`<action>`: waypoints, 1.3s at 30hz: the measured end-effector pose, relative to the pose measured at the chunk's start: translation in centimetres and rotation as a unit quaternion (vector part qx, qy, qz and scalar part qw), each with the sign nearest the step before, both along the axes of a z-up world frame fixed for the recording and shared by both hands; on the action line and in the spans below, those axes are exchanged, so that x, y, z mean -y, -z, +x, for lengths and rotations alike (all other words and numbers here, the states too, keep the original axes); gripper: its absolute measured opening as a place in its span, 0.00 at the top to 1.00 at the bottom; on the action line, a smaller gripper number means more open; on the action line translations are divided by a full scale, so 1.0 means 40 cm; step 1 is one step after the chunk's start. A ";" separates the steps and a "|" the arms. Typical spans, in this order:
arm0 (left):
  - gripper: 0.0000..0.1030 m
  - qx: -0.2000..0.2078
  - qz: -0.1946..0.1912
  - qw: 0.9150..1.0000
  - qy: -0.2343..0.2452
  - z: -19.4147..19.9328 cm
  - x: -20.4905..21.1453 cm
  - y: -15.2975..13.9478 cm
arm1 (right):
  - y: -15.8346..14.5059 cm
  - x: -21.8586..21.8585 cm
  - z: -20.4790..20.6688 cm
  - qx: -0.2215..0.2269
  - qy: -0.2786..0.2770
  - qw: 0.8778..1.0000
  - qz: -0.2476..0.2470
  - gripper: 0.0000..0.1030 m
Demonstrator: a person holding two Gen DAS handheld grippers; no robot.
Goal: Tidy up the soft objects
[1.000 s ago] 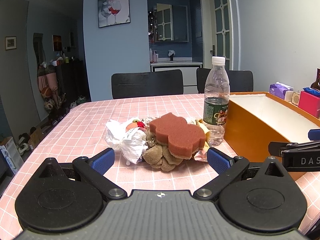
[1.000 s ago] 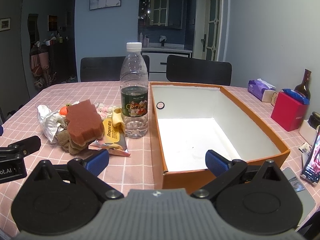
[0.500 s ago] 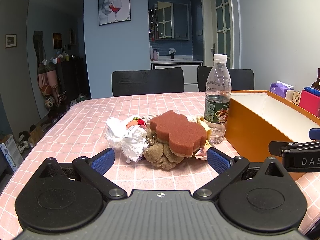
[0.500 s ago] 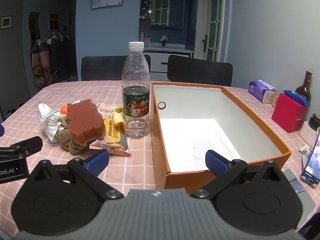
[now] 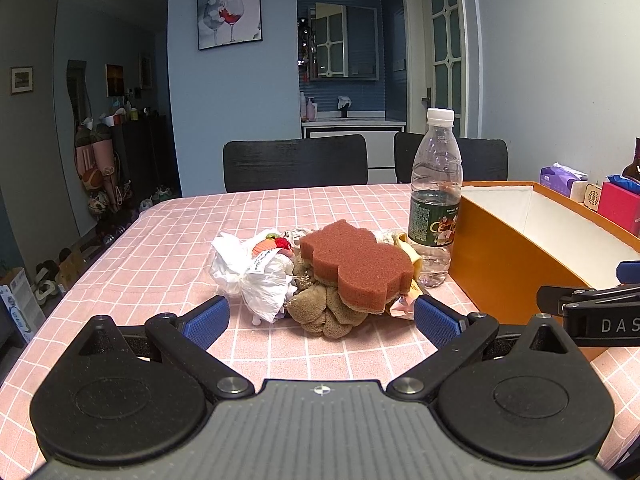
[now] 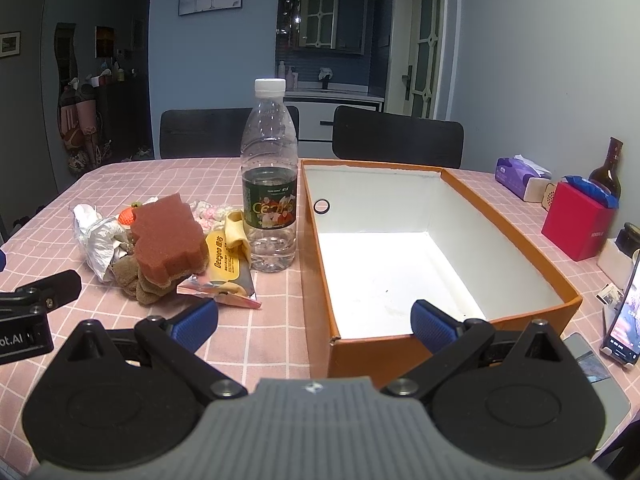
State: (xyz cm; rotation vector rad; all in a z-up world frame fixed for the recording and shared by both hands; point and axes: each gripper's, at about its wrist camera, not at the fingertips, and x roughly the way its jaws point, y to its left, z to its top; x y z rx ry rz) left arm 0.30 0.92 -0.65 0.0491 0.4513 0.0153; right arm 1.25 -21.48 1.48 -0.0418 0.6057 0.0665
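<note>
A reddish-brown sponge (image 5: pixel 356 264) lies on top of a brown plush lump (image 5: pixel 324 312), with a crumpled white plastic bag (image 5: pixel 252 276) to their left and a yellow packet (image 6: pixel 228 260) to their right. The pile also shows in the right wrist view, sponge (image 6: pixel 168 236) on top. An open orange box (image 6: pixel 440 308) with a white inside stands to the right. My left gripper (image 5: pixel 322 320) is open and empty just short of the pile. My right gripper (image 6: pixel 314 322) is open and empty at the box's near left corner.
A water bottle (image 5: pixel 434 200) stands between the pile and the box. A tissue pack (image 6: pixel 520 172), a red box (image 6: pixel 576 220), a dark bottle (image 6: pixel 608 168) and a phone (image 6: pixel 624 320) sit at the right. Black chairs (image 5: pixel 296 164) stand behind the pink checked table (image 5: pixel 160 248).
Both views have shifted slightly, so the pile and bottle sit a little higher in frame. Nothing on the table has moved, and both grippers stay open.
</note>
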 end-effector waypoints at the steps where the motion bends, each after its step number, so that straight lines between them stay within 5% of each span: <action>1: 0.00 0.000 0.000 1.000 0.000 0.000 0.000 0.000 | 0.000 0.000 0.000 0.000 0.000 1.000 0.000 0.02; 30: 0.00 -0.001 -0.001 1.000 0.001 -0.002 -0.004 0.009 | 0.003 -0.016 0.004 -0.003 -0.004 1.000 0.001 0.02; 39: 0.00 -0.005 -0.026 0.999 0.025 0.031 -0.047 0.005 | -0.007 -0.069 0.031 0.060 -0.077 0.995 0.007 0.04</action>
